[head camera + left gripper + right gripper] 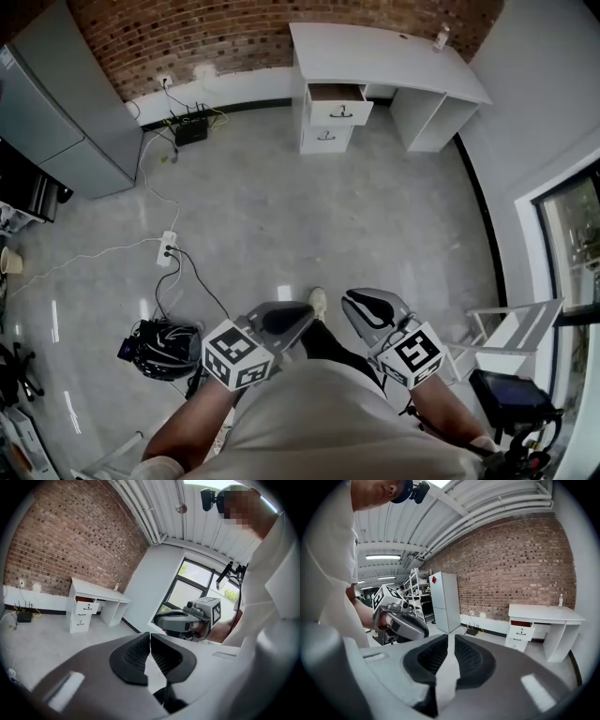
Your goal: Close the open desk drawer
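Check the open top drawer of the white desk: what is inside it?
The open drawer shows only a dark brownish interior in the head view; no contents can be made out. Its white front panel covers the part just behind it.

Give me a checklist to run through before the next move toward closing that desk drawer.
1. Target found: top drawer stands pulled out of the desk: ok.
2. Lower drawer shut, needs nothing: ok.
3. Left gripper empty, jaws together: ok.
4. Right gripper empty, jaws a narrow gap apart: ok.
5. Drawer within reach: not ok; the desk stands far off by the brick wall.
6. Walking path: power strip lies left of the straight line to the desk: ok.
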### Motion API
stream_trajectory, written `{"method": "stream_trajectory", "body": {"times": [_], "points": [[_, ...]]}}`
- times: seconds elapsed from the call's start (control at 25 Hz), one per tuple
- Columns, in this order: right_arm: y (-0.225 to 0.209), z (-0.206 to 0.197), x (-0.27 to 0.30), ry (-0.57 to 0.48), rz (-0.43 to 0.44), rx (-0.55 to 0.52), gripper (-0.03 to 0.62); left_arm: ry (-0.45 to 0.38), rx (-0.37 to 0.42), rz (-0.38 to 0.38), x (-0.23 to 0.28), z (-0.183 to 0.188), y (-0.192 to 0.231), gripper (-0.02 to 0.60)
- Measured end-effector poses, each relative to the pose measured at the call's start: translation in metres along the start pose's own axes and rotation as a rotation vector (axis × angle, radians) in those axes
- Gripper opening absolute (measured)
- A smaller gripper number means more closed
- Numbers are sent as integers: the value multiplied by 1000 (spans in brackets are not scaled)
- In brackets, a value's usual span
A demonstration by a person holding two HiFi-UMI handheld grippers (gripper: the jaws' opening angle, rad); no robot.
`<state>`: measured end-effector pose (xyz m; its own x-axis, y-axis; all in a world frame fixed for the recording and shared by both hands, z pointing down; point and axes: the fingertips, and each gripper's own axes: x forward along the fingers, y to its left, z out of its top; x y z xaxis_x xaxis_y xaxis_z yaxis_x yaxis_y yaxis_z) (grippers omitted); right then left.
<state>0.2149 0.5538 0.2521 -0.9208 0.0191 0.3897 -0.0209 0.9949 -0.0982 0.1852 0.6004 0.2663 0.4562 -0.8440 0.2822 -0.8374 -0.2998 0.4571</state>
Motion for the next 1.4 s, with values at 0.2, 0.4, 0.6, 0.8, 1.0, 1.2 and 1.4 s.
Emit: {"method": "stream_trajectory", "body": {"times": [0.2,0.4,0.6,0.8,1.0,1.2,1.4], "points": [[-84,36,32,-32,36,-13,46,8,27,43,53,60,47,37],[-158,53,55,-39,62,-57,70,-11,48,66,107,112,84,37],[-222,50,81,-18,42,-26,83,7,38,59,150,139,121,37],[-271,45,110,-35,24,100,83,42,29,22,182,154,160,37],[-312,52,150,-16,-49,169,83,65,50,-50,197,181,208,37],[-381,63,206,1,-120,261,83,88,59,-132,230,225,282,24],[-444,71,260,-21,-190,416,81,124,70,-218,241,262,342,5]]}}
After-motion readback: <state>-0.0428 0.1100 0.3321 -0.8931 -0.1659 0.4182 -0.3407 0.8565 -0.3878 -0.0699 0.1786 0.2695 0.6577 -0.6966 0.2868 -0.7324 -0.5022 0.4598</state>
